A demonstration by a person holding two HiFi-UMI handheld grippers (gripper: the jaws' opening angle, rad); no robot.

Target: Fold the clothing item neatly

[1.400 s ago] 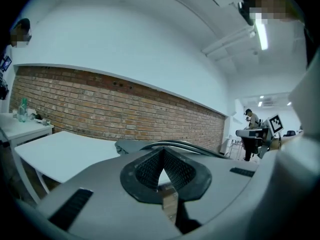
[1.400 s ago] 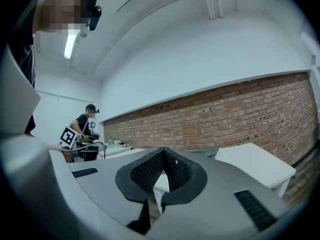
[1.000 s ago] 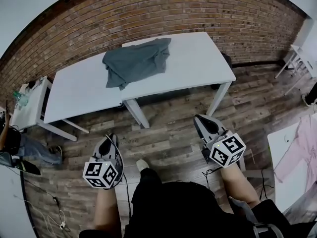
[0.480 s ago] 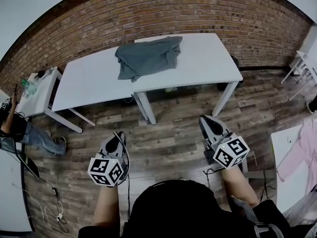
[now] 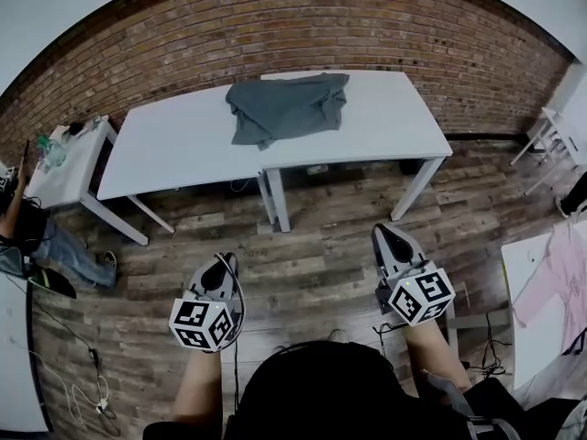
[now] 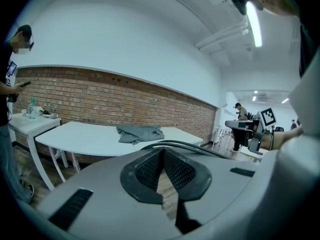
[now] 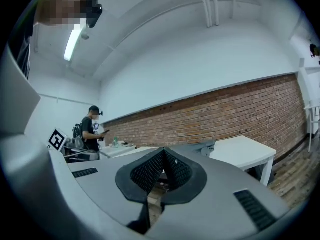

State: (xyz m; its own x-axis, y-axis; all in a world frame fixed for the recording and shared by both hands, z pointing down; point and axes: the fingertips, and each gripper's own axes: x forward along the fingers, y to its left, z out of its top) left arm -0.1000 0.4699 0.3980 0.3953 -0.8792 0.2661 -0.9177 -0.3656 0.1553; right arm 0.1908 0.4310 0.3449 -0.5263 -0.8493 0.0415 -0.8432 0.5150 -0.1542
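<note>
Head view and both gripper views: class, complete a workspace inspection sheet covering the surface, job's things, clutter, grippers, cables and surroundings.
Surface: white table, standing before the brick wall.
Job's things: grey garment, crumpled on the table's far side, unfolded.
Clutter: nothing seen on the table; small items on a side table.
Grippers: left gripper and right gripper both shut, empty, above the floor short of the table.
Cables: loose cables on the floor at left.
Surroundings: wood floor, pink garment at right, person at left.
</note>
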